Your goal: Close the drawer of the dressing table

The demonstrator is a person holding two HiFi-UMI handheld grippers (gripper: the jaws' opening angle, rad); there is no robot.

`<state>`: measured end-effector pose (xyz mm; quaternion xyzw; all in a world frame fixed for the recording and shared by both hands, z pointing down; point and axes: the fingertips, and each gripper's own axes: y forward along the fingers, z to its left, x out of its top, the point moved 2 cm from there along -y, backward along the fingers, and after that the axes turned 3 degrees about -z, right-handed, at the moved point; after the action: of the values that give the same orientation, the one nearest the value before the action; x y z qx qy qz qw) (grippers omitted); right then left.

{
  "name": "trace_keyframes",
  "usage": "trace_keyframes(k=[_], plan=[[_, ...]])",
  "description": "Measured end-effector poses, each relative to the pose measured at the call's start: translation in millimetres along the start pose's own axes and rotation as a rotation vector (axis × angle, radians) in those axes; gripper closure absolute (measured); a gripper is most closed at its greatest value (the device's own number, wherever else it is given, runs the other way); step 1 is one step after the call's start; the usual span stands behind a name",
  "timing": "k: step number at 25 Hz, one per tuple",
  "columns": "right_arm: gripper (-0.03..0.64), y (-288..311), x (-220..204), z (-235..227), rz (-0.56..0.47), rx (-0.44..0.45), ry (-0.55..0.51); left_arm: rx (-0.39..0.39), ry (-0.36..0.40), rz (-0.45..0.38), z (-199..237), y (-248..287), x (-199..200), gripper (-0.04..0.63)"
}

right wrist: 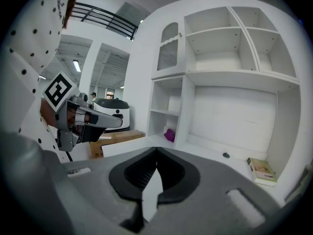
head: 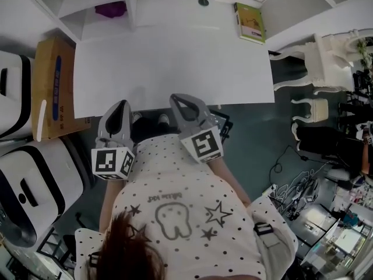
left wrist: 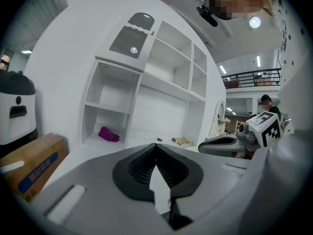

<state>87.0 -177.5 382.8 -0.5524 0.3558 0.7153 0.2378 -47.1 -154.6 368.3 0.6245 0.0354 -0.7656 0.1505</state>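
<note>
At the front edge of the dressing table (head: pixel 175 63), 2 grippers are held side by side.
The left gripper (head: pixel 122 105) and right gripper (head: pixel 182 98) both have their jaws closed tip to tip with nothing between them, tips at the table's near edge. The drawer cannot be made out from above. A purple cloth (head: pixel 111 9) lies in a left shelf, a book (head: pixel 249 22) at the far right.

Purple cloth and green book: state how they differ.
The purple cloth is a crumpled lump; the green book is flat and rectangular. The purple cloth sits in the left shelf compartment; the green book lies in the open, farther right. Both rest on the white dressing table.
</note>
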Motion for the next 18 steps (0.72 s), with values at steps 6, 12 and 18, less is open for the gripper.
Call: trace_keyframes(k=[6,12,18], plan=[[0.62,-6.0,-2.6,0.1,0.007,0.01,-0.002,0.006,-0.018,-0.004,-4.9,-2.0,-1.7,0.599],[0.62,-5.7,-4.4,-0.7,0.008,0.009,0.0,0.012,-0.028,-0.007,-2.9,-1.8,-2.6,0.599],[0.62,-4.4,-3.2,-1.9,-0.001,0.008,0.0,0.014,-0.025,-0.009,-2.5,-1.2,-1.9,0.599]])
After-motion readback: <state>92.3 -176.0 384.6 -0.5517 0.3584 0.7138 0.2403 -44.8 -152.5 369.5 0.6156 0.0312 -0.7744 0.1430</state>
